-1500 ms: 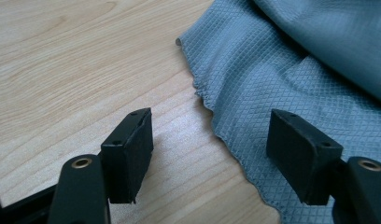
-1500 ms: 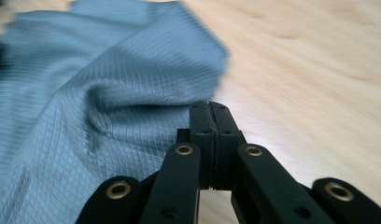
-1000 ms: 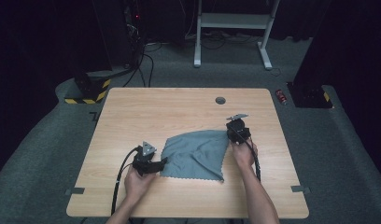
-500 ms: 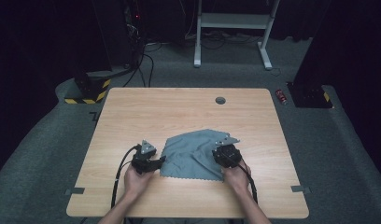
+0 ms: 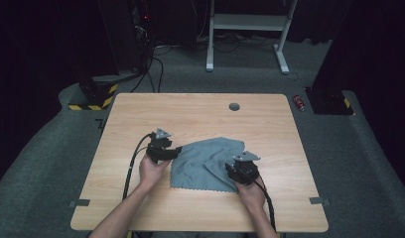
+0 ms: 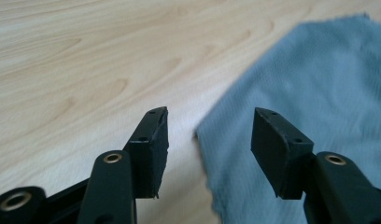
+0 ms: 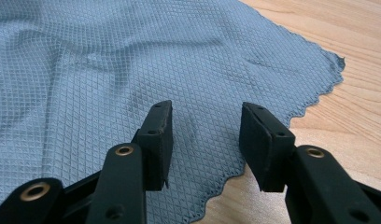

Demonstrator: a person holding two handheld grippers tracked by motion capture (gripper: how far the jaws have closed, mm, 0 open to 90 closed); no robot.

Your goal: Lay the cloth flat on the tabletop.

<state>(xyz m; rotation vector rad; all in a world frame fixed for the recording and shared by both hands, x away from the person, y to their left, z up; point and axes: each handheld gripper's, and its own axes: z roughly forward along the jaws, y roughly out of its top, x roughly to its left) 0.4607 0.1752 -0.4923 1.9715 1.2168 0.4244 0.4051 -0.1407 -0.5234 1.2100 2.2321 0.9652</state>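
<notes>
The left gripper (image 6: 209, 135) has its two black jaws apart. Nothing is between them. In the left gripper view one jaw hangs over bare wood and the other hangs over the edge of the cloth (image 6: 319, 88). A corner of the cloth lies just past the gap. The jaws are not pressing on it.

The right gripper (image 7: 205, 128) has its jaws apart too, and they have just been opening. In the right gripper view they hang over the cloth (image 7: 109, 60), near its wavy edge. The cloth lies flat under them and is not pinched. You can see its little diamond pattern here (it looks like a cleaning cloth).

From the high view, the left gripper (image 5: 162, 147) is at the left edge of the cloth (image 5: 205, 158), held in the person's left hand (image 5: 152, 171). The right gripper (image 5: 243, 170) is at the lower right corner of the cloth, held in the right hand (image 5: 250, 191). A black cable runs back from each gripper toward the person.

The cloth is blue-grey. It lies on the table (image 5: 141, 114), a bit nearer the person than the middle. It has some soft wrinkles and its top edge is bumpy.

Farther back on the table is a small dark round hole (image 5: 234, 106). There are no boxes or bowls on the table to hold things. The floor (image 5: 51, 148) around it is grey.
</notes>
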